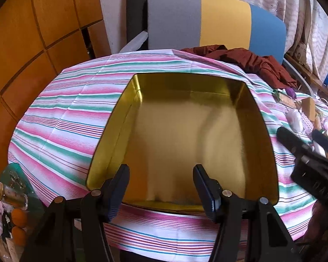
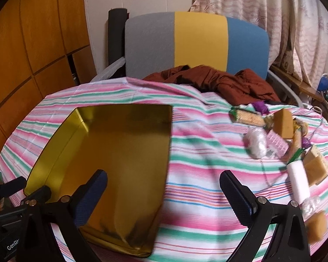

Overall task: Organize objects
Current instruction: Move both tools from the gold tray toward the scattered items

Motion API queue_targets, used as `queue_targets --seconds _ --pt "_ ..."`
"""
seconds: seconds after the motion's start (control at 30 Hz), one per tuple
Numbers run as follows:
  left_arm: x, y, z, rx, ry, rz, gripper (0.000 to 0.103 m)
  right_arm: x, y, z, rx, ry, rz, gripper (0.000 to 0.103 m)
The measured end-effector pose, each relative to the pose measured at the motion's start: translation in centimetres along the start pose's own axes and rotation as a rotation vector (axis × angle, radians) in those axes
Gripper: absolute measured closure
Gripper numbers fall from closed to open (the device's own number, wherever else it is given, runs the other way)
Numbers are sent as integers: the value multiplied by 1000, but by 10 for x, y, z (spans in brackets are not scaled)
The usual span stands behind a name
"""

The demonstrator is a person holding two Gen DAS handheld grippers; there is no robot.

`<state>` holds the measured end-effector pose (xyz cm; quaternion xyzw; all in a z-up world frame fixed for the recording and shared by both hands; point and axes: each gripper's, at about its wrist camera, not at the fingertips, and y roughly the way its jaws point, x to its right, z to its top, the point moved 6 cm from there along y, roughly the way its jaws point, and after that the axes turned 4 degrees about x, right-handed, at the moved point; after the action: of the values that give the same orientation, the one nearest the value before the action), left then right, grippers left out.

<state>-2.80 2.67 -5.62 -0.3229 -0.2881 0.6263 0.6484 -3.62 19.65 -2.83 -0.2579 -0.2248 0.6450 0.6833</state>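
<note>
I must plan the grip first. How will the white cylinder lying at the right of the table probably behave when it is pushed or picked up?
The white cylinder lies on its side, so a push may roll it. Its matte, foam-like look suggests it is light. The loose striped cloth under it might bunch and slow it.

left hand-held gripper [image 1: 161, 187] jaws apart; right hand-held gripper [image 2: 164, 194] spread wide, empty

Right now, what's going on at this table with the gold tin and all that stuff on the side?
A person holds a gripper in each hand over a striped tablecloth. The left gripper hangs over the near edge of an open gold tin, which looks empty. The right gripper hovers just right of the tin. Both have their jaws open and hold nothing. The pile of small items, soap-like blocks and packets, waits unsorted to the right.
</note>
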Motion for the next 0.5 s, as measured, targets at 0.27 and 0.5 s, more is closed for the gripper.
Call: queue_targets --seconds 0.27,0.5 --pt "53 4 -2 -32 33 -256 42 56 -23 10 92 6 -50 0" --pt "104 -7 -2 10 207 -268 42 118 -39 3 136 62 -60 0"
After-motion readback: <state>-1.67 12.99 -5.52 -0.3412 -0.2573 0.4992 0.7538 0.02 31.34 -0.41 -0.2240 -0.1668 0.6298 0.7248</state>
